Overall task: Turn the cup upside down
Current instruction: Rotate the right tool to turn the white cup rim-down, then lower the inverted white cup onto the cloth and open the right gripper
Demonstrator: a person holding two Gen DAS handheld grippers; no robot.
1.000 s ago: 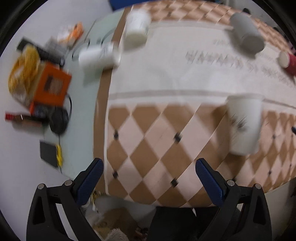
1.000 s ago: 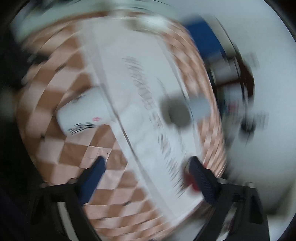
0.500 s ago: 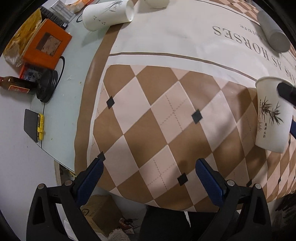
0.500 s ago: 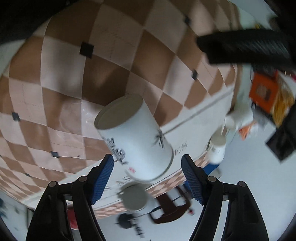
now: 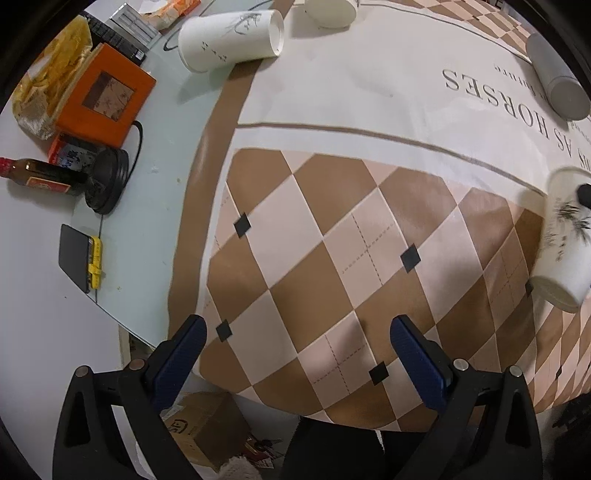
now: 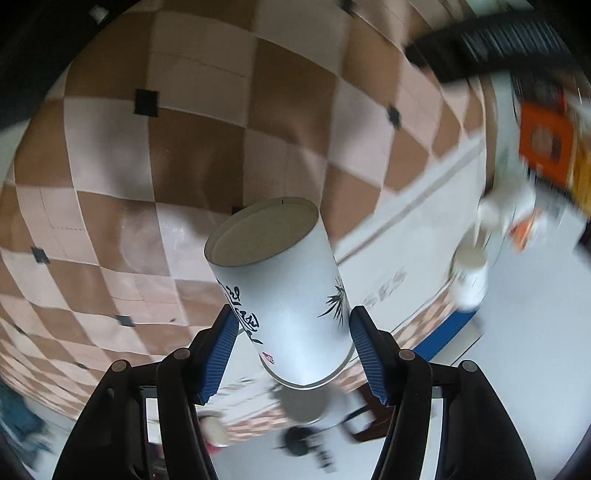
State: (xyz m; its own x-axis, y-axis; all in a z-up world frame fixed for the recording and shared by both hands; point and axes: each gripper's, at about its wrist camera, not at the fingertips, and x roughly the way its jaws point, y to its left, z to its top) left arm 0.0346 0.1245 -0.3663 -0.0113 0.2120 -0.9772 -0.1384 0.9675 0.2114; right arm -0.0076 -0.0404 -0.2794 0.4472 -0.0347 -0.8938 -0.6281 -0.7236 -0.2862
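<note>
A white paper cup (image 6: 284,295) with black ink drawings sits between the blue pads of my right gripper (image 6: 291,321), which is shut on it. The cup is tilted, its flat base pointing away toward the checkered tablecloth (image 6: 184,155). In the left wrist view the same cup (image 5: 565,251) shows at the far right edge, tilted above the cloth, with a dark fingertip against it. My left gripper (image 5: 295,350) is open and empty, hovering over the brown and cream diamonds near the table's front edge.
Another white paper cup (image 5: 232,35) lies on its side at the back left, one more cup (image 5: 332,11) behind it. A grey cylinder (image 5: 557,77) lies at the back right. An orange box (image 5: 103,96), a bottle (image 5: 40,177) and a phone (image 5: 79,258) lie at the left.
My right gripper has closed around the cup and tipped it further over. The left gripper has held nearly still above the cloth.
</note>
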